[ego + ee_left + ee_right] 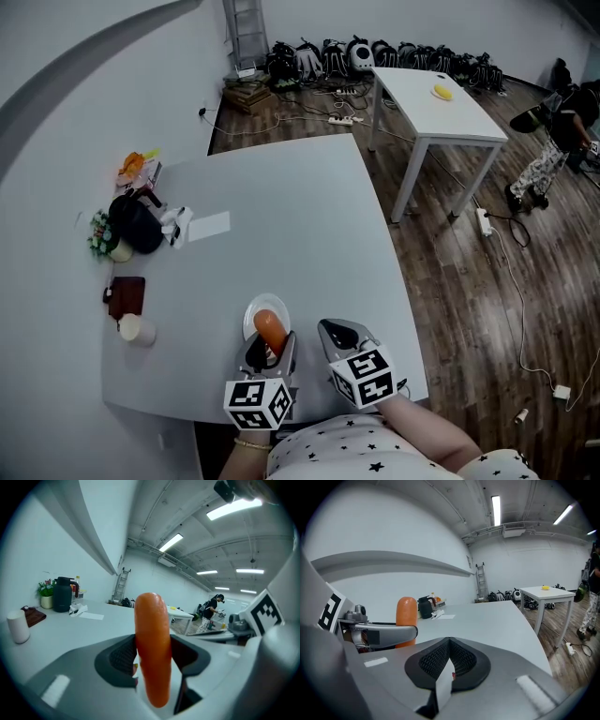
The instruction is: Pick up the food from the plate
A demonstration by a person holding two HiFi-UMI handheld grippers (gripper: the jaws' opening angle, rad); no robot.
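Clamped between the jaws of the left gripper [154, 658] is the food [151, 620], a smooth orange sausage-shaped piece. The two dark ribbed pads [123, 657] press on its middle from either side. Its long axis runs crosswise to the direction in which the jaws close, so one rounded end sticks out above the pads and the other below them. From the right gripper view the food [406, 616] stands close to upright, rising above the left gripper's jaw. From the head view it sits directly over the white plate [249, 317], which lies just ahead of and beneath the left jaws. No view shows whether the lower end rests on the plate or has cleared it. The right gripper [449, 662] sits just to the right of the left one, level with it, and its jaws are pressed together with nothing between them. The left gripper already has the food, so the coming move likely turns on lifting it along its own long axis, straight up from the plate. The grip at mid-length looks balanced, though the smooth skin might slip.
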